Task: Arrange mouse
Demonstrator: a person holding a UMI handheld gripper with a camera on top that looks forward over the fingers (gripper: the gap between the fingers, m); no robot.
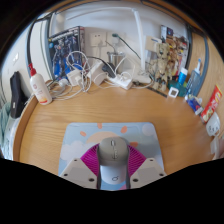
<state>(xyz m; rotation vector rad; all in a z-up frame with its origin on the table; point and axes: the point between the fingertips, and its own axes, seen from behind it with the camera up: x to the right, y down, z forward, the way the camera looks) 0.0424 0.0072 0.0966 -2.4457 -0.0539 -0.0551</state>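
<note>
A light grey computer mouse [113, 162] sits between my gripper's [113, 163] two fingers, with the magenta pads [92, 160] pressed against both of its sides. It is held just over a grey mouse mat [110, 132] with orange corner marks, which lies on the round wooden table [60, 115] directly ahead. I cannot tell whether the mouse touches the mat or hangs a little above it.
At the table's far edge lie tangled white cables and a power strip [112, 78]. A white bottle with a red cap [40, 90] stands at the far left beside a black object [17, 90]. Small bottles and packets [185, 85] crowd the far right.
</note>
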